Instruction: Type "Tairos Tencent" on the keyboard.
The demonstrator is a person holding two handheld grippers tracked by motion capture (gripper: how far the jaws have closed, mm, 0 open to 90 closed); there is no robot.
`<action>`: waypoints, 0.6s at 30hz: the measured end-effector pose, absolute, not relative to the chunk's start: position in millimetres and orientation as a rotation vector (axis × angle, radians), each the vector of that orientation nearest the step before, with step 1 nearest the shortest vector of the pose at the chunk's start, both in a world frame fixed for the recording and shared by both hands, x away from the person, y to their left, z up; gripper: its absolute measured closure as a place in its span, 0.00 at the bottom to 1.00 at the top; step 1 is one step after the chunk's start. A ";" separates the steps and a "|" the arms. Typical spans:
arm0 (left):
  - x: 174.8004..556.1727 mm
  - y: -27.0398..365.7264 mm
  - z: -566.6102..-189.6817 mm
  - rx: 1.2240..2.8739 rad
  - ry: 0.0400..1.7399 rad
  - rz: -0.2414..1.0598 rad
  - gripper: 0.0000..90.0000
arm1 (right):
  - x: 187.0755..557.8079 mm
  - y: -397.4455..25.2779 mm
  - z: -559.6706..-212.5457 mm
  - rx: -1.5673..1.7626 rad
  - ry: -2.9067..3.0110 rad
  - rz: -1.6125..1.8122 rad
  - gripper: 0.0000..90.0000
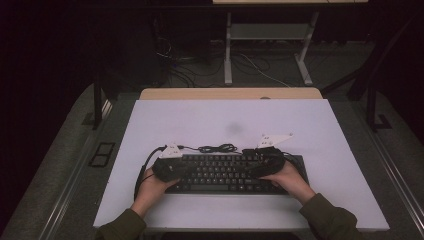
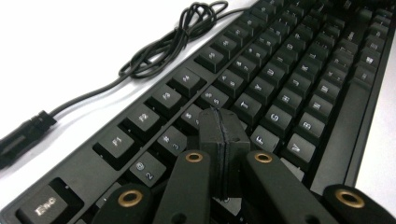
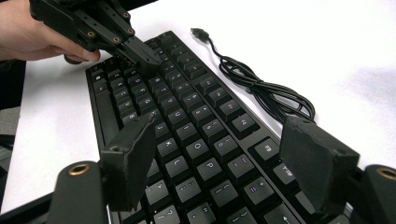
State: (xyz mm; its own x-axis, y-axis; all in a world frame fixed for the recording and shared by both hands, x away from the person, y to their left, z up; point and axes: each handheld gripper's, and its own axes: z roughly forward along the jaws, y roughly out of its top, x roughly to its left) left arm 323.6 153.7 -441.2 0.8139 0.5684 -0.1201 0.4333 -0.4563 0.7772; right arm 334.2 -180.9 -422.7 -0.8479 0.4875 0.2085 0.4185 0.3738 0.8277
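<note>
Left gripper (image 2: 219, 135), clenched empty, presses a black keyboard (image 1: 235, 172); right gripper (image 3: 219, 158) hovers released (a slip could hit neighbouring keys).

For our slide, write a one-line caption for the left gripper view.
Shut left claw pressing down among the black keyboard keys, its coiled cable lying alongside.

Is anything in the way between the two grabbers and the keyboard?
Nothing visible is. The left gripper, jaws pressed together, has its tip right over the keyboard keys. The right gripper, jaws wide apart, hangs just above the keys. The coiled cable lies behind the keyboard.
</note>
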 end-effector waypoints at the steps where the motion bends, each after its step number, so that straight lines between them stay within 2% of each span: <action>1: 323.5 153.7 -441.0 2.123 0.732 0.198 0.99 | 334.3 -180.9 -422.7 0.841 2.544 1.500 0.30; 8: 322.1 154.4 -437.3 2.115 0.726 0.204 0.98 | 334.3 -180.6 -422.9 0.839 2.545 1.501 0.30; 18: 319.7 156.0 -434.5 2.087 0.733 0.198 0.82 | 334.3 -180.4 -422.9 0.844 2.543 1.499 0.30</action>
